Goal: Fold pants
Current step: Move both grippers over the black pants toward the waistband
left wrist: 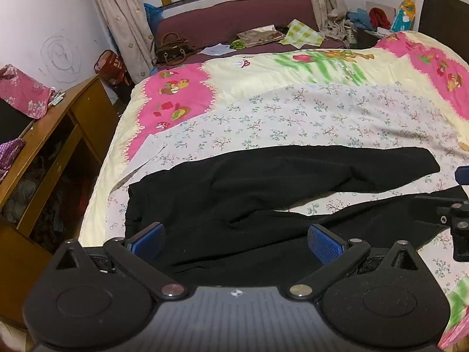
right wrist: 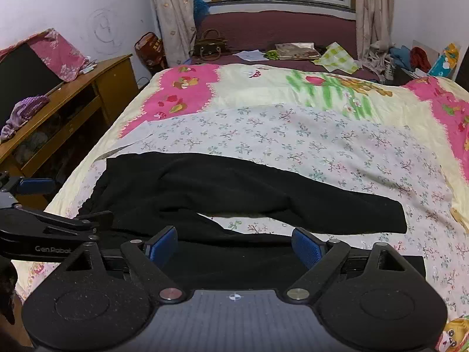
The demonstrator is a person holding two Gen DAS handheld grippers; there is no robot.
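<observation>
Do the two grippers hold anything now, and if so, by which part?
Nothing is held. The left gripper and the right gripper both stand open above the black pants, with no cloth between their pads.

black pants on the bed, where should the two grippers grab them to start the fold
Judging by their pose, take the pants by the near leg's edge, coming down from the near side. They lie flat with legs spread in a V; left gripper nearer the waistband, right gripper nearer the cuff.
</observation>
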